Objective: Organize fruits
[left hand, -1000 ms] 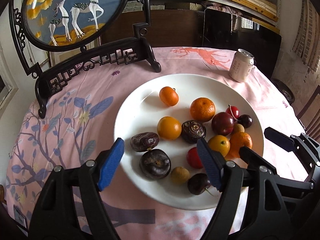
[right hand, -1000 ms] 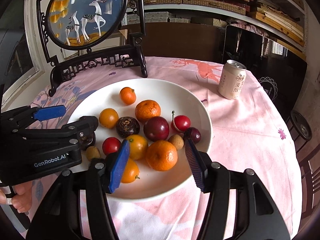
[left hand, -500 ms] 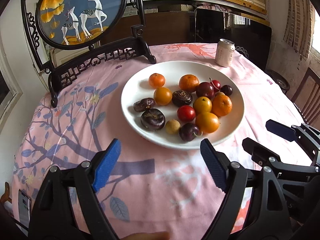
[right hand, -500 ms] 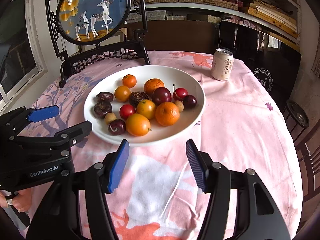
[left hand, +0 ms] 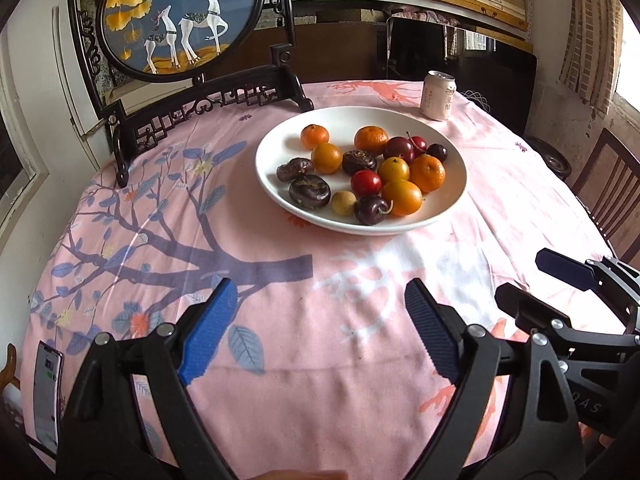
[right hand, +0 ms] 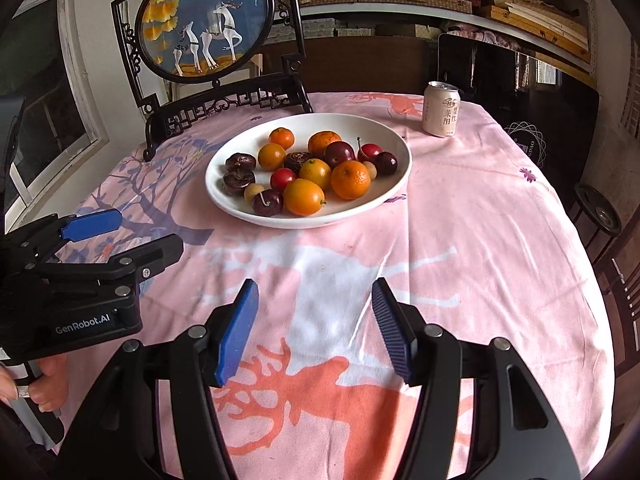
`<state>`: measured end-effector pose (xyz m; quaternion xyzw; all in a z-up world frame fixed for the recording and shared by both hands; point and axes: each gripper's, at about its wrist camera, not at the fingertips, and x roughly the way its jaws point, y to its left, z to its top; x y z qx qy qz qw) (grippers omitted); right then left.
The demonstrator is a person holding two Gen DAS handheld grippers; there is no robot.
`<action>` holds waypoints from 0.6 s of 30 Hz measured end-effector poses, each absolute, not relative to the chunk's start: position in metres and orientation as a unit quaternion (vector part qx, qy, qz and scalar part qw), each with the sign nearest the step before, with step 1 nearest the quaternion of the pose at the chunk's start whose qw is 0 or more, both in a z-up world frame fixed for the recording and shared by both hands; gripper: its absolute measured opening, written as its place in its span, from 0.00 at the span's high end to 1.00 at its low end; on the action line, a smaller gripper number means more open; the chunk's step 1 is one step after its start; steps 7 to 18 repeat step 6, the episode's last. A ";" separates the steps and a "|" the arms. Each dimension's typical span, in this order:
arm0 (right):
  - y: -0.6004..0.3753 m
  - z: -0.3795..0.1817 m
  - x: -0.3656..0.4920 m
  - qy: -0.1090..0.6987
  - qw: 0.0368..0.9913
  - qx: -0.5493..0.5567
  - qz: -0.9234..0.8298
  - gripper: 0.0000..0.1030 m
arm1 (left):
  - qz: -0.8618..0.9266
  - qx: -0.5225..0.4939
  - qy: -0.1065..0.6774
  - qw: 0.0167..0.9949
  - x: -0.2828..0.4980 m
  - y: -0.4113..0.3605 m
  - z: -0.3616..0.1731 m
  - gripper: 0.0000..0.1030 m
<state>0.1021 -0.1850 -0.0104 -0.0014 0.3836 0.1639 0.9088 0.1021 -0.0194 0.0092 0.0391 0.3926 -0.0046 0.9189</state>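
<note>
A white plate (left hand: 452,200) (right hand: 392,192) sits on the pink tablecloth and holds several fruits: oranges (left hand: 427,173) (right hand: 350,179), red cherries and plums (left hand: 365,182), dark passion fruits (left hand: 309,191) and a small longan (left hand: 343,203). My left gripper (left hand: 320,332) is open and empty, well back from the plate over the cloth. My right gripper (right hand: 314,328) is open and empty, also back from the plate. The right gripper shows at the right of the left wrist view (left hand: 560,284); the left gripper shows at the left of the right wrist view (right hand: 120,236).
A drink can (left hand: 438,95) (right hand: 441,109) stands behind the plate on the right. A black framed deer screen (left hand: 180,20) (right hand: 208,28) stands at the table's back left. A phone (left hand: 47,396) lies at the near left edge. A chair (left hand: 612,196) stands to the right.
Both grippers have pulled back and up from the plate towards the table's near edge. They stayed open and empty. The fruits have not moved.
</note>
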 end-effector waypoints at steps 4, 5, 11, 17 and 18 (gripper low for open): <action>-0.182 -0.021 0.096 0.400 0.902 0.000 0.164 0.42 | 0.002 0.038 0.403 0.915 0.099 -0.013 0.000 0.15; -0.181 -0.024 0.096 0.405 0.900 0.001 0.163 0.42 | 0.003 0.038 0.405 0.914 0.098 -0.012 -0.003 0.15; -0.181 -0.027 0.095 0.409 0.898 0.003 0.163 0.42 | 0.005 0.038 0.406 0.913 0.098 -0.010 -0.006 0.15; -0.181 -0.027 0.095 0.409 0.898 0.003 0.163 0.42 | 0.005 0.038 0.406 0.913 0.098 -0.010 -0.006 0.15; -0.181 -0.027 0.095 0.409 0.898 0.003 0.163 0.42 | 0.005 0.038 0.406 0.913 0.098 -0.010 -0.006 0.15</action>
